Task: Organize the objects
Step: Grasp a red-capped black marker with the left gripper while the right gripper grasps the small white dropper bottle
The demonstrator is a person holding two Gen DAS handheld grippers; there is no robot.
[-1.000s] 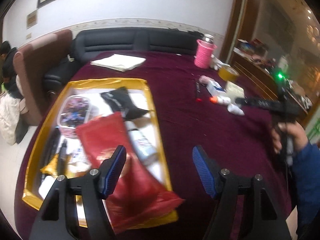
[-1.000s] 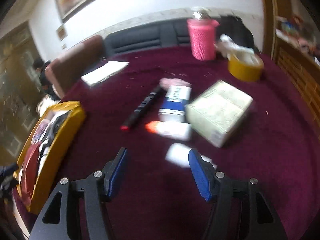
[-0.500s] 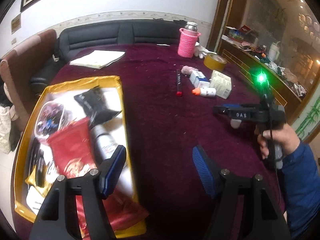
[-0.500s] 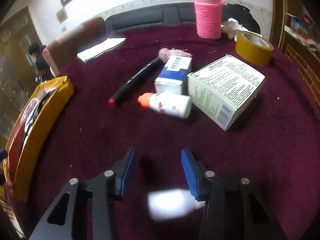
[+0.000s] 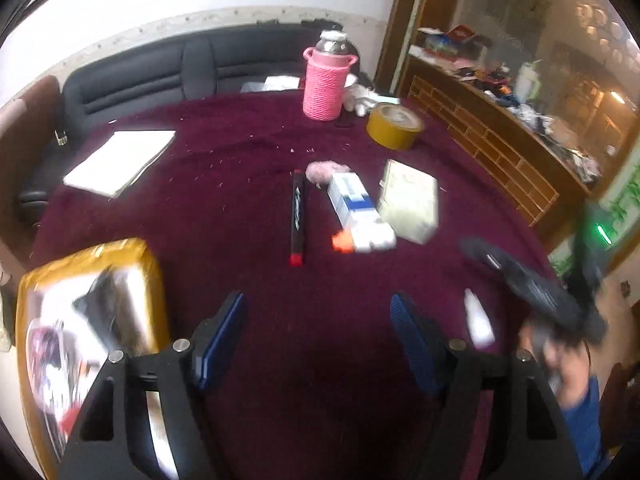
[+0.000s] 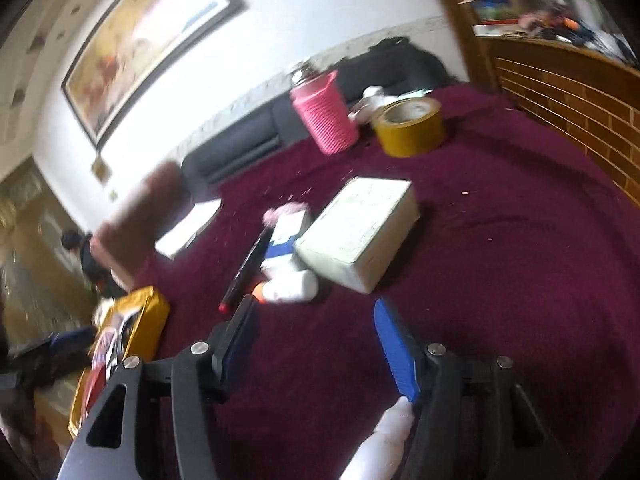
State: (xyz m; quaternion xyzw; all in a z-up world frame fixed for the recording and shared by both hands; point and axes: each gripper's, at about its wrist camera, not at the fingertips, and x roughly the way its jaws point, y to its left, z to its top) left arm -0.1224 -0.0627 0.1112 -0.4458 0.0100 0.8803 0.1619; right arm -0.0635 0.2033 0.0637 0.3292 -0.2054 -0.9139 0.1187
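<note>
My left gripper (image 5: 316,320) hangs over bare maroon cloth, its jaws opening with nothing between them. Ahead of it lie a black marker with a red cap (image 5: 297,216), a blue-and-white box (image 5: 352,200), a white bottle with an orange cap (image 5: 366,240) and a pale green box (image 5: 410,204). A gold tray (image 5: 148,276) full of items sits at the lower left. My right gripper (image 6: 316,320) is tilted, its jaws opening and empty. A small white tube (image 6: 384,440) shows blurred under its right finger, outside the pads; the left wrist view shows the tube (image 5: 478,320) below that gripper (image 5: 488,260).
A pink knit-covered flask (image 5: 324,84), a yellow tape roll (image 5: 394,126) and a pink fluffy tuft (image 5: 322,171) stand farther back. White papers (image 5: 120,162) lie at the back left. A black sofa (image 5: 180,68) runs behind the table and a wooden cabinet (image 5: 500,148) along the right.
The left wrist view swung from over the tray to the loose items, leaving the tray at the lower left. The right gripper narrowed over the white tube, then widened and rolled; the tube dropped behind its pads.
</note>
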